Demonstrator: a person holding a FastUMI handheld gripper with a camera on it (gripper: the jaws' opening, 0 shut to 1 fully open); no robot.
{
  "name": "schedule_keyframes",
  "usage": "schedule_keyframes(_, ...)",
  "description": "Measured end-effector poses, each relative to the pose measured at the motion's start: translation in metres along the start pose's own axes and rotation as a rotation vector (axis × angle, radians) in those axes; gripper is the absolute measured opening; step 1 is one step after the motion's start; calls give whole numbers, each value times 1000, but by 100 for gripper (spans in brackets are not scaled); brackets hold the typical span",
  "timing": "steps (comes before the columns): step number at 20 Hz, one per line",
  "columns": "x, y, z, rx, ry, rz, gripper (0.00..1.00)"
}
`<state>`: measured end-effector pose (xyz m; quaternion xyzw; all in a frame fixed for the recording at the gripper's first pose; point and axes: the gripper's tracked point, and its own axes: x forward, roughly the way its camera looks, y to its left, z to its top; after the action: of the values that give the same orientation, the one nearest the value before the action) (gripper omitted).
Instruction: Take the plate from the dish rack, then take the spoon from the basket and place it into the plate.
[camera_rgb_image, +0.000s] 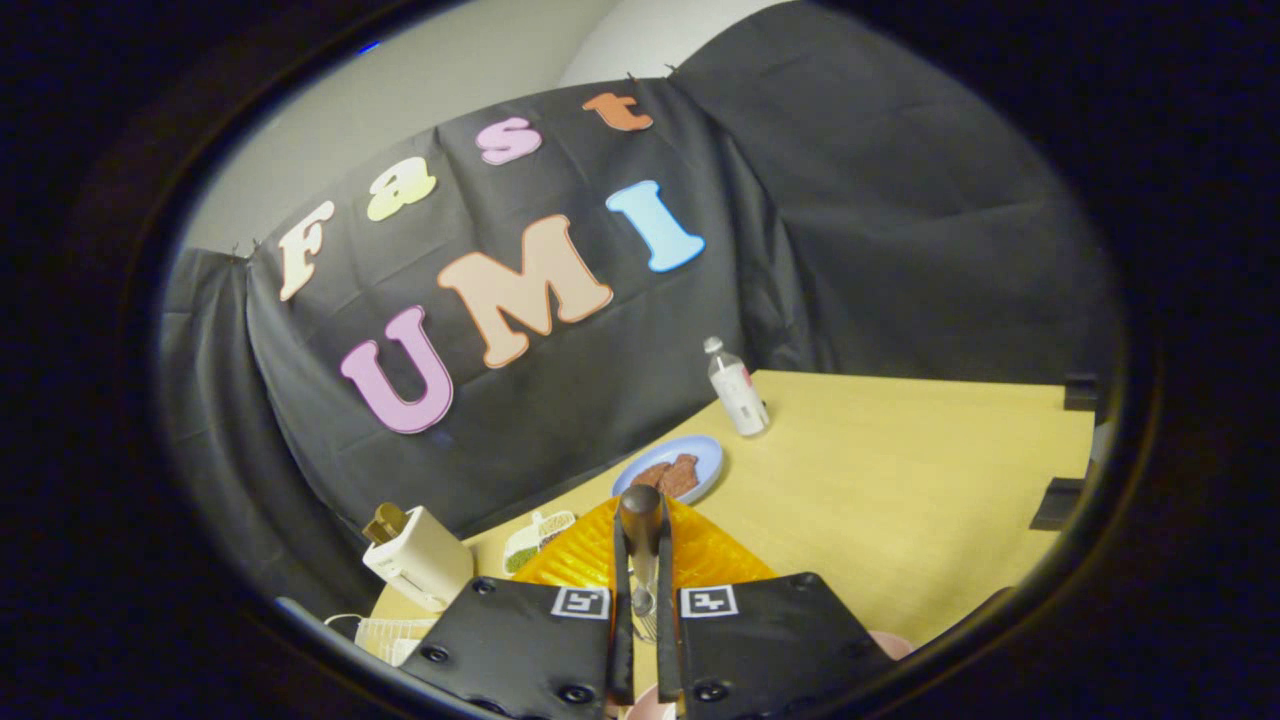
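- The black two-finger gripper (640, 590) has its fingers drawn narrow, both pressing on a slim metal spoon with a dark rounded handle (641, 520). The handle end juts forward past the fingertips toward 12 o'clock; something metallic, likely the bowl end, shows low between the fingers, too small to be sure.
- The spoon is carried lengthwise along the fingers, probably because it was drawn out of the basket handle-first.
- A ribbed translucent orange plate (590, 560) lies on the pale wooden table (900, 480) directly under and just ahead of the fingers, so it appears already out of the rack. The spoon hangs above it, apparently not yet released.
- At 1 o'clock beyond it sits a light-blue plate (700, 462) holding brown food (672, 476); farther on, a small clear plastic bottle (736, 392) stands upright.
- At 9 o'clock, a cream toaster (418, 560) sits near the cloth wall.
- My guess: lowering and letting go remain.
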<state>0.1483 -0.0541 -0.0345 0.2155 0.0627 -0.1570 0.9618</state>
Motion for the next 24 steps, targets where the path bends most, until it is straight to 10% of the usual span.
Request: schedule_keyframes(24, -80, -71, -92, 61, 218, -100, 14)
